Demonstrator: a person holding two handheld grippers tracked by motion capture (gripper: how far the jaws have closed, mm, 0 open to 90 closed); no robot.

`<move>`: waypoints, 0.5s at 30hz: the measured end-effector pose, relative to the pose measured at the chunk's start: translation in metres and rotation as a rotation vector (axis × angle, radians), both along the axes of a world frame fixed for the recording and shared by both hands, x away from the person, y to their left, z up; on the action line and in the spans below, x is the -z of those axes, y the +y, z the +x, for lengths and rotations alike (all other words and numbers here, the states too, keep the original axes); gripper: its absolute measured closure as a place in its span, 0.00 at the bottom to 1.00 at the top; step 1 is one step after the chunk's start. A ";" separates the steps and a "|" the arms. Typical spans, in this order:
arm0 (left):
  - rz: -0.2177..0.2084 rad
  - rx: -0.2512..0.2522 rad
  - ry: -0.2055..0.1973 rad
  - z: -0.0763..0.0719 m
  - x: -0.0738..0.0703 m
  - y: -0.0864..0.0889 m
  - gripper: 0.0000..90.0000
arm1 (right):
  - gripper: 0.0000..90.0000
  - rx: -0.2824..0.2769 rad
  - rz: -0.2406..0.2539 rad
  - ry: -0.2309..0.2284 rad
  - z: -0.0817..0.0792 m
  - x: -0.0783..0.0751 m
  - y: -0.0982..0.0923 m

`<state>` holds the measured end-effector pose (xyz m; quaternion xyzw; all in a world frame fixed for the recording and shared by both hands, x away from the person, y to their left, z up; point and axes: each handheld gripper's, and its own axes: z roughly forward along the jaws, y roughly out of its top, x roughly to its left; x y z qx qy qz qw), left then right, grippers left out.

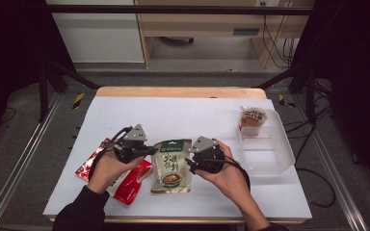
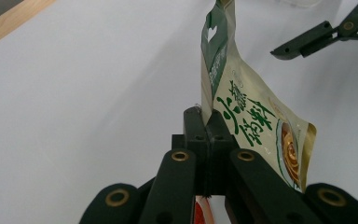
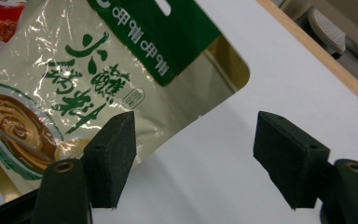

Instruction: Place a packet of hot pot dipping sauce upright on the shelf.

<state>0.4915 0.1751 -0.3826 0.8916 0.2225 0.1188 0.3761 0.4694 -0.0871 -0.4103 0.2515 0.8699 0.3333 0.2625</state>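
The left claw (image 2: 208, 140) is clamped tight on the side edge of the green-and-cream sauce pouch (image 1: 172, 166), its two pads pressed together with the film pinched between them. From this claw the pouch runs ahead and to the right, its green header band farthest away and its printed face turned toward the right claw (image 1: 191, 162). In the high view the pouch sits between the two claws, its long axis running from the person's side toward the far side of the worktop (image 1: 183, 108), and its shadow in the right gripper view suggests the held side is lifted a little off the surface.

The right claw stands wide with nothing between its pads; the pouch's right edge lies just to the left of its left pad (image 3: 112, 158), so a short shift leftward would bring that edge into the gap. This hand is therefore the nearer one for a second grip.

Beyond and to the right of the right claw sits the clear plastic tray (image 1: 274, 159), with a small orange snack pack (image 1: 253, 117) at its far end and most of its floor free. Bare white worktop lies between pouch and tray. Under and behind the left claw lie two red packets (image 1: 132, 185), touching the pouch's near left corner, so that side is the crowded one
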 end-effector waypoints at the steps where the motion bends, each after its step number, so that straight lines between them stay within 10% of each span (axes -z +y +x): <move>1: -0.002 0.002 -0.003 -0.001 -0.001 -0.001 1.00 | 0.33 -0.011 -0.016 0.000 0.003 -0.006 0.002; 15: 0.002 0.018 -0.018 -0.006 -0.007 -0.003 1.00 | 0.26 -0.124 -0.094 0.047 0.019 -0.036 0.015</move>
